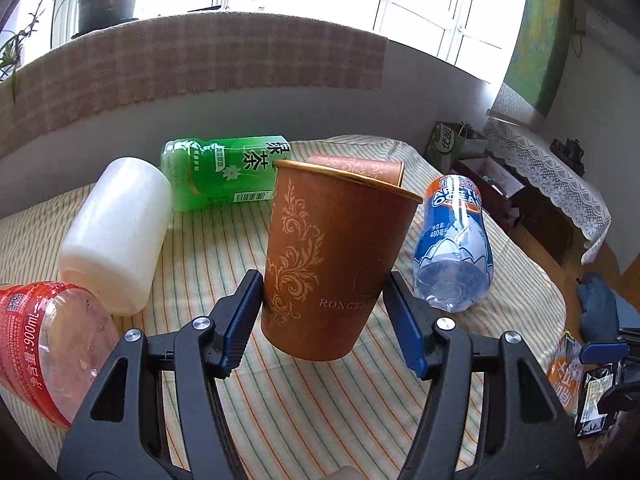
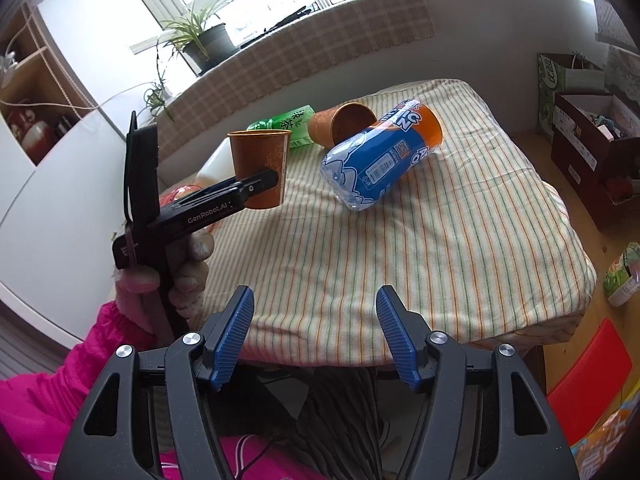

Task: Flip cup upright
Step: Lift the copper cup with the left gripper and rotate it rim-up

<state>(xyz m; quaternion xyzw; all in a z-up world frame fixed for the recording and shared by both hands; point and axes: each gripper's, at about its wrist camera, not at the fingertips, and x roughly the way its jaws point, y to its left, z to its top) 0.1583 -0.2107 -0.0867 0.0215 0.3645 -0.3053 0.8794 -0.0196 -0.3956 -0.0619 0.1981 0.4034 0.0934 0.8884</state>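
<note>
My left gripper (image 1: 323,292) is shut on a brown paper cup (image 1: 332,256) with a pale floral print. It holds the cup near upright, mouth up, slightly tilted, above the striped cloth. The same cup (image 2: 260,168) shows in the right wrist view, clamped in the left gripper (image 2: 276,178) above the table's left side. A second brown cup (image 1: 360,168) lies on its side behind it; in the right wrist view this second cup (image 2: 340,124) has its mouth facing right. My right gripper (image 2: 316,320) is open and empty at the table's near edge.
On the striped tablecloth (image 2: 440,220) lie a blue and orange bottle (image 2: 380,160), a green tea bottle (image 1: 224,172), a white container (image 1: 116,232) and a red-labelled bottle (image 1: 44,348). Boxes and bags (image 2: 580,120) stand on the floor at right.
</note>
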